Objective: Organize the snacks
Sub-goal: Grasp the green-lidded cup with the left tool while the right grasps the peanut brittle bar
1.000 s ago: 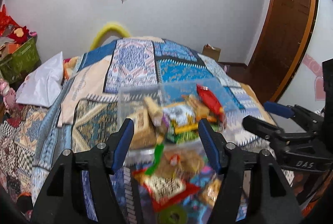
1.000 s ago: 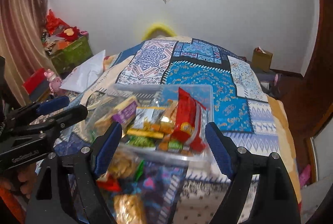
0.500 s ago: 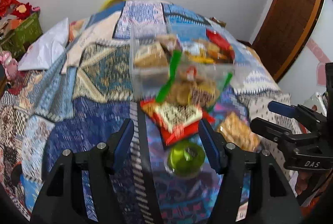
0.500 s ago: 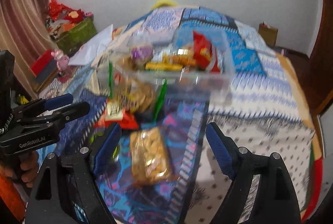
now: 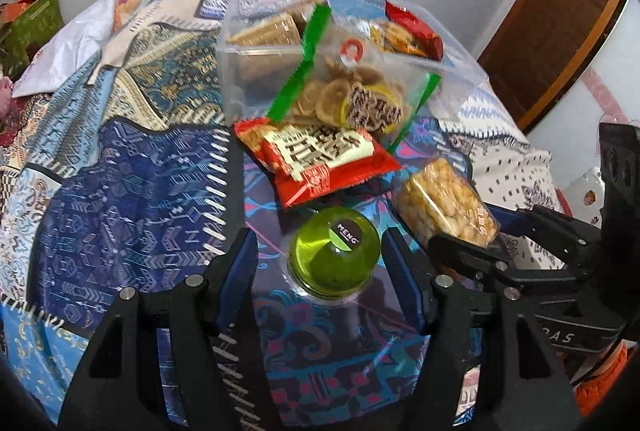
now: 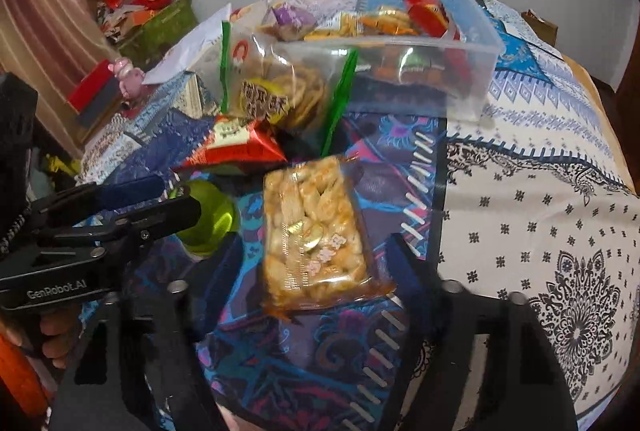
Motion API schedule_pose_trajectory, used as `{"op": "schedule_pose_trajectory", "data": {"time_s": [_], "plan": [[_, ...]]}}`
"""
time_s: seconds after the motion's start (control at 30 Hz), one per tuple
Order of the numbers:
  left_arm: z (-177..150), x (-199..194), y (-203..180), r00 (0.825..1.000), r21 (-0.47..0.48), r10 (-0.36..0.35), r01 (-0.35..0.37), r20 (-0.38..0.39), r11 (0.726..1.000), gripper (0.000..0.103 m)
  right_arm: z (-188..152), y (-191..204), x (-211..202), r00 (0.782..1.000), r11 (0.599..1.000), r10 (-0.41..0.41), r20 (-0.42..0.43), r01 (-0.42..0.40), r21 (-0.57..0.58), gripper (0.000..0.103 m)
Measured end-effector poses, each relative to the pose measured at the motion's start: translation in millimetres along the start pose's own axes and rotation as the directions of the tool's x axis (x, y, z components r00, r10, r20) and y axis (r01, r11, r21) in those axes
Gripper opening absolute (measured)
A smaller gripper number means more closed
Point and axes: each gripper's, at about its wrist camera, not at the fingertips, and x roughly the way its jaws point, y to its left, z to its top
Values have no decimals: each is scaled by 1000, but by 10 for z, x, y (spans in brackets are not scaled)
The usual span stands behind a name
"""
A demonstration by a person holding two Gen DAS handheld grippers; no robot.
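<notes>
A clear plastic box full of snacks stands on the patterned bedspread. In front of it lie a zip bag of chips, a red packet, a green-lidded jar and a clear pack of puffed snacks. My left gripper is open, its fingers on either side of the jar, not touching it. My right gripper is open around the near end of the puffed snack pack.
The bedspread covers a bed. A white bag lies at the far left. A green bin with toys stands by the wall. A wooden door is at the right.
Both grippers have dropped down and forward toward the loose snacks. The jar now sits between my left fingers and the puffed snack pack between my right fingers.
</notes>
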Motion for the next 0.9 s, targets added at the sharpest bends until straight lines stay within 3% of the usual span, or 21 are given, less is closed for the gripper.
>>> {"op": "schedule_pose_trajectory", "data": {"time_s": [0.03,0.17,0.23,0.37,0.63,0.9], "plan": [[-9,41,-18,1000,4,7,-7,-8,1000,64,-8,-4,2,1000,1000,1,1,-1,0,55],[-25,145,-50,1000,13,16,-16,-15,1000,64,-20,-17,-32,1000,1000,11,15,-11,-1,50],[-35,155,-70,1000,23,17,-17,-4,1000,57,-29,-2,-40,1000,1000,9,17,-9,-5,46],[-49,180,-126,999,44,29,-30,17,999,48,-32,5,-56,1000,1000,5,25,-5,-2,46],[-102,53,-169,999,60,16,-18,34,998,48,-27,-38,-194,998,1000,5,58,-6,19,46],[-19,-260,-247,993,78,2,-11,116,997,48,45,-94,-379,994,999,-9,110,5,37,46]]}}
